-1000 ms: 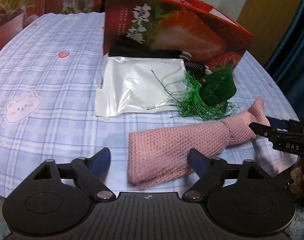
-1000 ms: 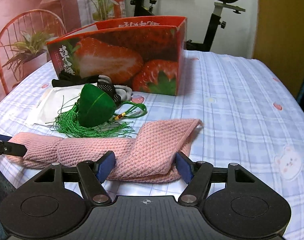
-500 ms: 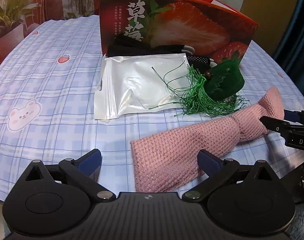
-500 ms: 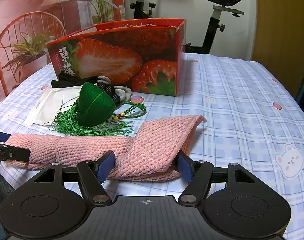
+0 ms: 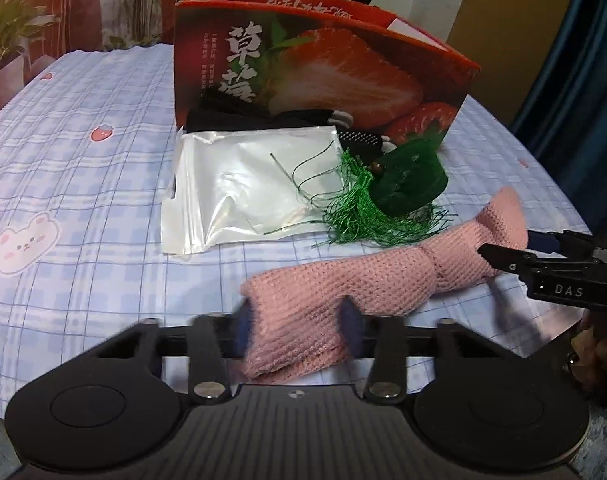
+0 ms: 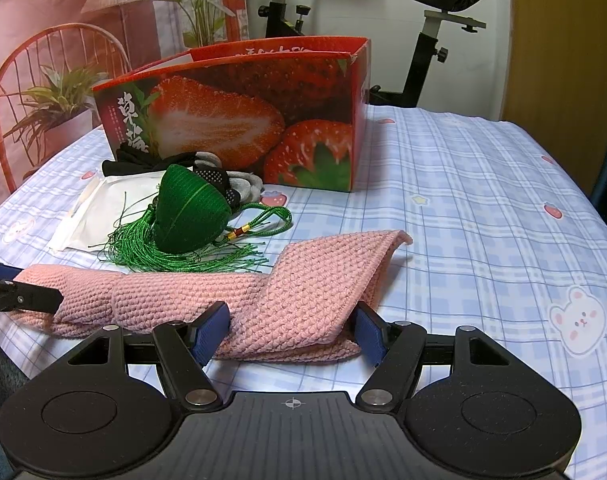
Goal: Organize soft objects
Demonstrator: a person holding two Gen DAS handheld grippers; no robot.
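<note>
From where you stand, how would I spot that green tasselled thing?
Find the strawberry box on the checked tablecloth. Just in front of it, beside a white pouch, sits the green charm: the only green item, cone-shaped with loose threads spilling toward the pink knitted band.

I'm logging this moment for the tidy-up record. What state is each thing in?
pink knit band: lying on the table, one end folded over.
left hand-held gripper: closing on one end of the band.
right hand-held gripper: open around the other end.
strawberry box: upright, open on top.
green tassel ornament: lying partly on the pouch.
silver pouch: flat.
</note>
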